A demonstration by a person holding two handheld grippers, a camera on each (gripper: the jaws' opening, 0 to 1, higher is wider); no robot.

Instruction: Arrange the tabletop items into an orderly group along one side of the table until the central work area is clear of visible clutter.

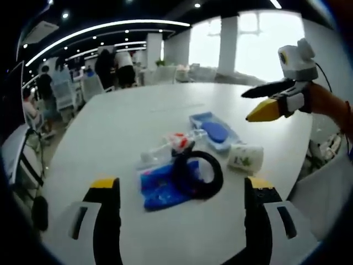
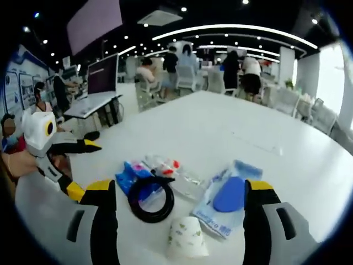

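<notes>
Left gripper (image 1: 182,193): your black fingers (image 1: 107,221) with yellow tips are spread wide apart and hold nothing. They hang above the near part of the counter, in front of the small heap of things

Right gripper (image 2: 179,196): your fingers (image 2: 102,215) here are spread wide too and hold nothing. In the left gripper view you see this gripper (image 1: 270,99) up in the air at the right, well above the counter, with its two tips apart

Counter (image 1: 138,116): a big white round counter. The things lie close together in one small bunch, and the white top around them is bare

Black ring (image 1: 198,174): a black rubber ring that lies flat. It rests partly on the blue plastic bag (image 1: 160,187) and partly on the counter

Clear packet (image 1: 174,144): a small see-through plastic packet with red and white bits inside, just behind the ring and touching it

Blue pad pack (image 1: 214,131): a flat see-through pack with a dark blue oval pad in it, lying just beside the ring

Paper cup (image 1: 244,157): a small white paper cup with a green leaf print. It lies on its side, close to the pad pack

People (image 2: 242,69): some people stand and sit at desks far behind the counter
</notes>
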